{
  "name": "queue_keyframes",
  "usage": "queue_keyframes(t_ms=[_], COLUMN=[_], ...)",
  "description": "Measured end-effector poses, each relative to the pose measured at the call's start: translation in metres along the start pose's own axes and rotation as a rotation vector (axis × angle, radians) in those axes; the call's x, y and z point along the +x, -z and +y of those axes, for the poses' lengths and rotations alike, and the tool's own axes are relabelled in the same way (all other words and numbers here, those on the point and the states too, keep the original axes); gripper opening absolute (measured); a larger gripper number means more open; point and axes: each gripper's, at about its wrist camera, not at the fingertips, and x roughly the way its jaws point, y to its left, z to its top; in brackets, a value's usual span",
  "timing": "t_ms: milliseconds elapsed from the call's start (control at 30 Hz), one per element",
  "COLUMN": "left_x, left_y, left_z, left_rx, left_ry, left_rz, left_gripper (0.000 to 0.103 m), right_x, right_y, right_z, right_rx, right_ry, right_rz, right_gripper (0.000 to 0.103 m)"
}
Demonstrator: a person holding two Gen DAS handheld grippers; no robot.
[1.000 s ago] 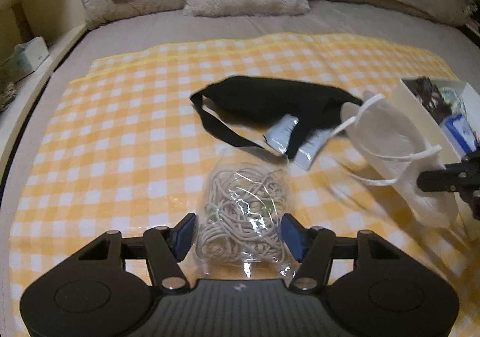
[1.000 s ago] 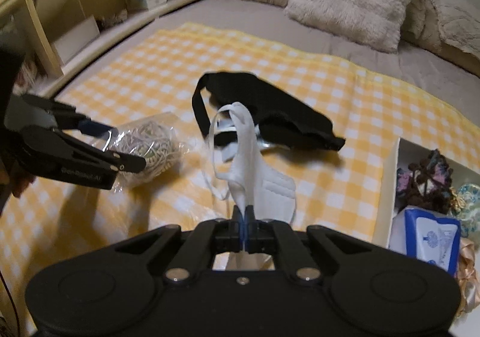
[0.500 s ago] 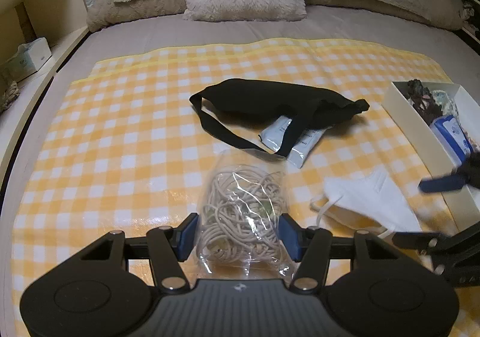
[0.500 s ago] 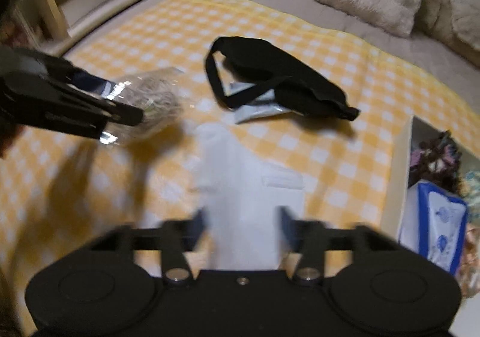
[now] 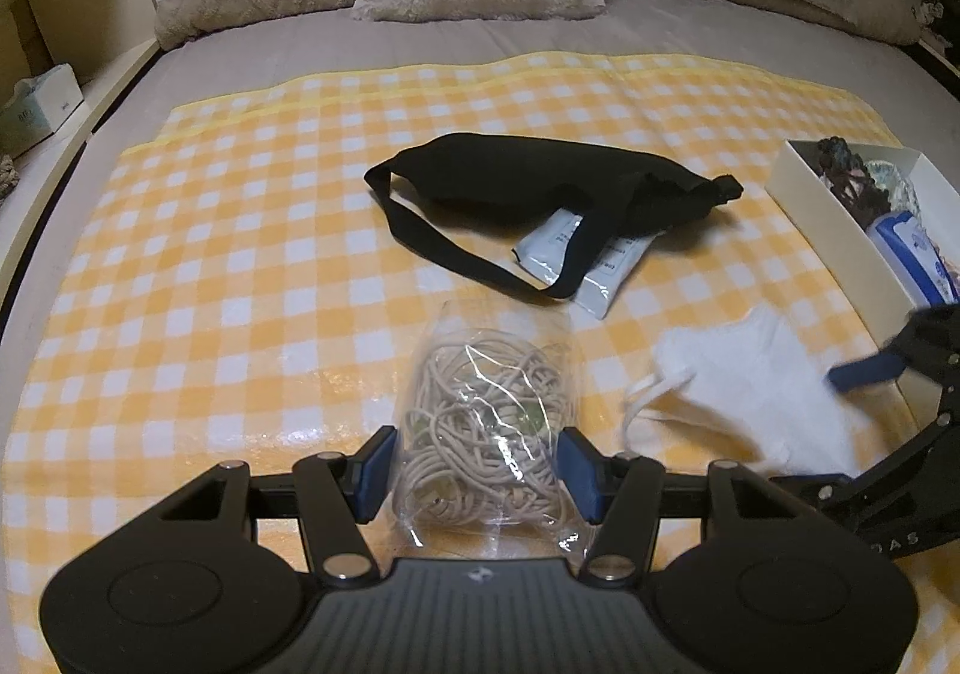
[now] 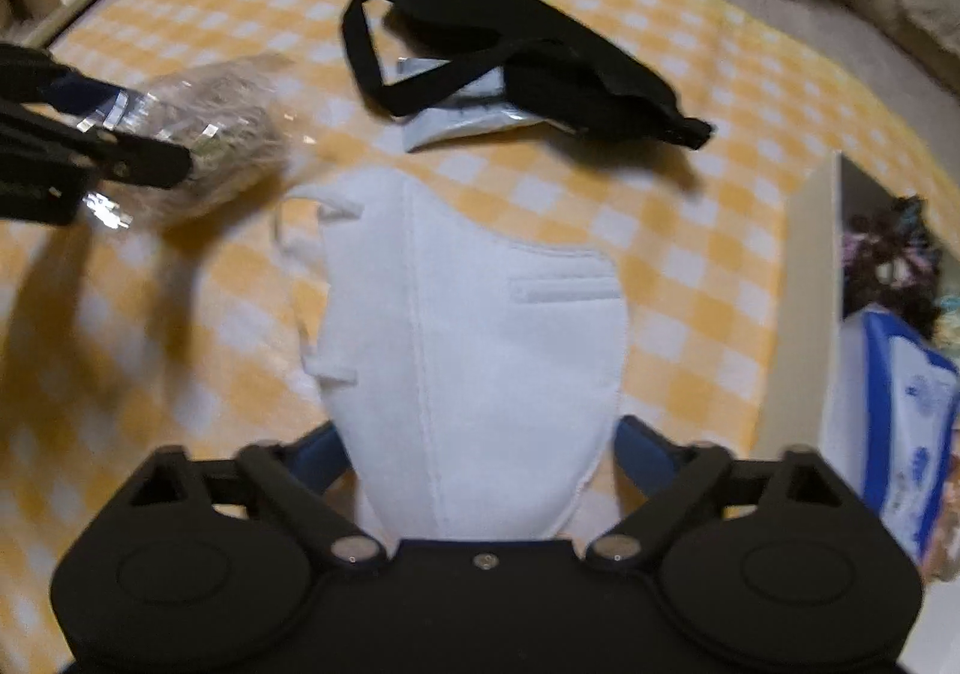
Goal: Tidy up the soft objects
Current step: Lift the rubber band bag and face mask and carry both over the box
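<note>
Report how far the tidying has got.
Done: the white box already holds a tissue pack and dark trinkets. In hand: nothing; the left hand-held gripper stands open around the bagged cord, the right hand-held gripper open around the white mask. Left: both, plus the black eye mask and sachets.

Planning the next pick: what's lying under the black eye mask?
Two white sachets poke out from under the black eye mask, its strap crossing them. Their far ends are covered; anything else beneath the mask is hidden.

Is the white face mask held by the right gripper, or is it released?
Released: the white fabric face mask lies flat on the checked cloth between the right gripper's open jaws.
</note>
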Motion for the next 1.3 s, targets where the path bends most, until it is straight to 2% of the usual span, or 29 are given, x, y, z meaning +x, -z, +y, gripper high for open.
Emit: queue_keyframes(t_ms=[67, 133, 200, 233, 333, 700, 1167, 1300], left_x=[0.001, 0.000, -0.001, -0.001, -0.004, -0.030, -0.094, -0.108], left_y=[-0.001, -0.002, -0.002, -0.002, -0.001, 0.001, -0.007, -0.012], left_z=[0.001, 0.002, 0.001, 0.001, 0.000, 0.004, -0.010, -0.019], left_rx=[-0.007, -0.009, -0.013, -0.014, -0.016, -0.072, -0.169, -0.204], left_ry=[0.005, 0.003, 0.001, 0.000, -0.005, -0.039, -0.059, -0.029], left_rz=[-0.002, -0.006, -0.010, -0.011, -0.015, -0.080, -0.300, -0.353], left_gripper=[0.058, 0.058, 0.058, 0.058, 0.058, 0.058, 0.058, 0.058], right_x=[-0.003, -0.005, -0.007, -0.008, -0.011, -0.040, -0.121, -0.143], right_y=[-0.003, -0.004, -0.004, -0.004, -0.003, -0.006, -0.002, 0.005], right_z=[-0.001, 0.002, 0.003, 0.004, 0.010, 0.007, -0.015, -0.028], right_rx=[0.015, -0.009, -0.010, -0.018, -0.057, -0.044, 0.110, 0.145], right_ry=[-0.027, -0.013, -0.025, -0.018, 0.002, 0.082, 0.153, 0.163], right_rz=[-0.005, -0.013, -0.018, -0.018, -0.029, -0.156, -0.447, -0.502], right_gripper=[0.067, 0.041, 0.026, 0.021, 0.012, 0.009, 0.009, 0.009])
